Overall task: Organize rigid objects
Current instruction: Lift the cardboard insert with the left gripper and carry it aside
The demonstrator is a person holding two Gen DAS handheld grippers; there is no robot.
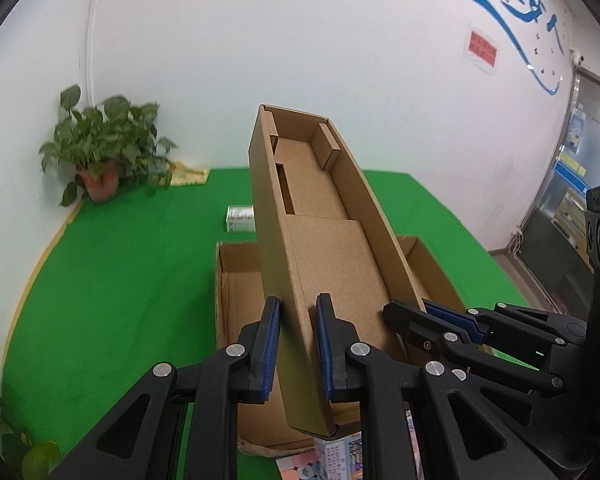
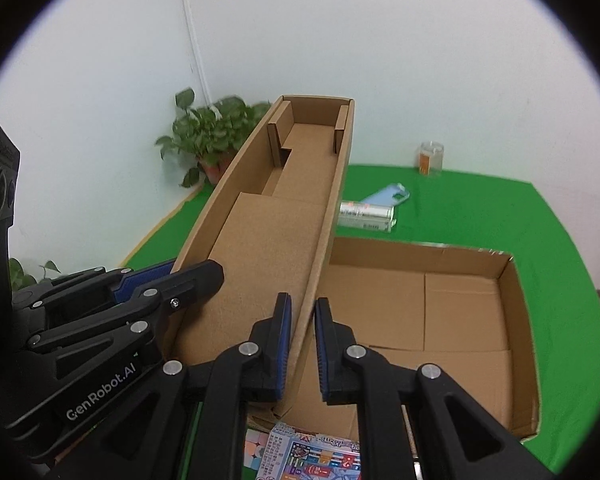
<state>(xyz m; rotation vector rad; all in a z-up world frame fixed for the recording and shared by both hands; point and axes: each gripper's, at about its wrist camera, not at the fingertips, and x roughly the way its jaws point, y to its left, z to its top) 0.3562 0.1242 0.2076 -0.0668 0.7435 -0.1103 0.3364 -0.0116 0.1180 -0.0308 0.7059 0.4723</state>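
left claw: clenched on left side wall of the narrow cardboard tray
right claw: clenched on the tray's right side wall
claws: 2, one per long wall, both at the near end
narrow cardboard tray: 1, open top, held up off the green surface, above the big box; long axis runs away from the claws, far end tilted up toward the wall
big open cardboard box: 1, on the surface under the tray
behind box: 1 silver packet, 1 blue case, 1 glass jar
potted plant: 1, far left corner
near edge: colourful printed packs, count unclear
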